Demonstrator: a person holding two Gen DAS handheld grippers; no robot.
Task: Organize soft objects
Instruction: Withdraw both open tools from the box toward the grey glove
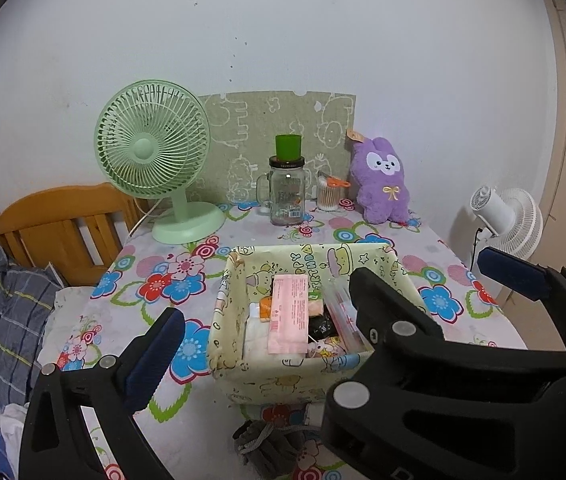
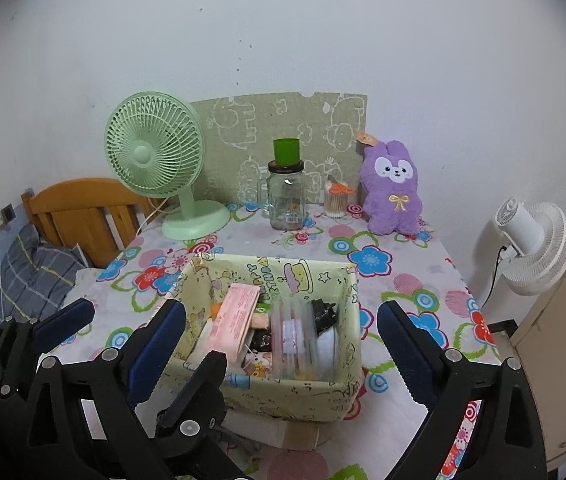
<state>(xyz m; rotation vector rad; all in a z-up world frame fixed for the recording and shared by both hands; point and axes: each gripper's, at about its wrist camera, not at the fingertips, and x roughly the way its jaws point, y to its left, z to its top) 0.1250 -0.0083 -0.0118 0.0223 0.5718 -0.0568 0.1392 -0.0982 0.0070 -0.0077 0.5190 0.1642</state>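
Note:
A pale yellow cartoon-print fabric basket (image 1: 283, 384) (image 2: 303, 396) stands on the floral tablecloth. It holds a pink packet (image 1: 289, 314) (image 2: 235, 320), a clear pouch (image 2: 293, 336) and a black item (image 2: 325, 314). A grey knitted soft thing (image 1: 267, 444) lies in front of the basket, near the table's front edge. A purple plush bunny (image 1: 383, 180) (image 2: 393, 188) sits upright at the back right. Both grippers hover side by side over the basket's near side. My left gripper (image 1: 271, 304) is open and empty. My right gripper (image 2: 281, 308) is wide open and empty, and partly hides the left one's right finger.
At the back stand a green desk fan (image 1: 151, 148), a glass jar mug (image 1: 287, 196) with a green cup on top, and a cotton-swab tub (image 1: 329, 194). A white fan (image 2: 535, 244) stands right of the table. A wooden headboard (image 1: 59, 232) and plaid pillow (image 1: 11, 312) lie left.

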